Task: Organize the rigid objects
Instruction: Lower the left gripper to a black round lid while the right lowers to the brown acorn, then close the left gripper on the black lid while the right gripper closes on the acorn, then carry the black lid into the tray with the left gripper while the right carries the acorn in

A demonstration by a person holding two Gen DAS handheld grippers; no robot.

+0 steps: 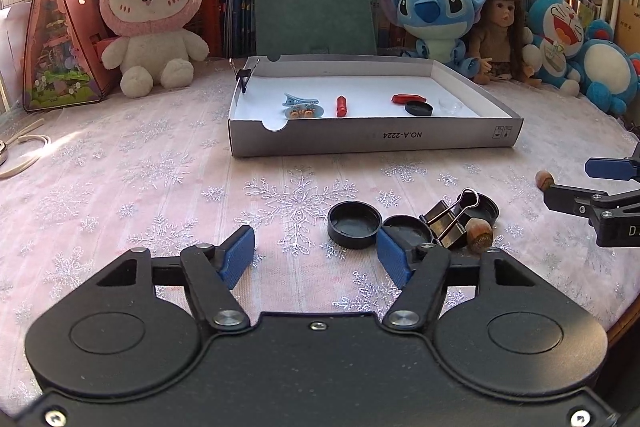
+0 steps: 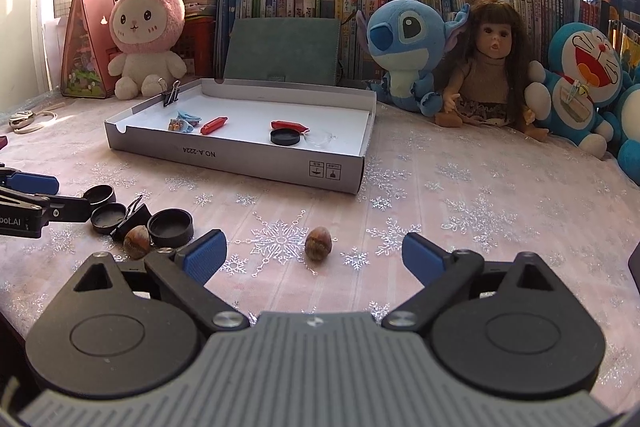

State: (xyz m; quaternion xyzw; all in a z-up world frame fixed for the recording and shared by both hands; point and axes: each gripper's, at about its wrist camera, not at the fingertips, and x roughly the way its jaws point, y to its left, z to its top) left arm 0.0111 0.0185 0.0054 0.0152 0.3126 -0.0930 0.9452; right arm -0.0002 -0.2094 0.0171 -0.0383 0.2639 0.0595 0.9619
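Left gripper (image 1: pixel 316 255) spread above bare cloth (image 1: pixel 160 187), caps (image 1: pixel 354 223) just beyond. Right gripper (image 2: pixel 314 257) spread wide, nut (image 2: pixel 318 243) between (untouched). Box (image 2: pixel 240 157) farther back.

Clear item (image 2: pixel 320 138) perhaps glass, unclear.
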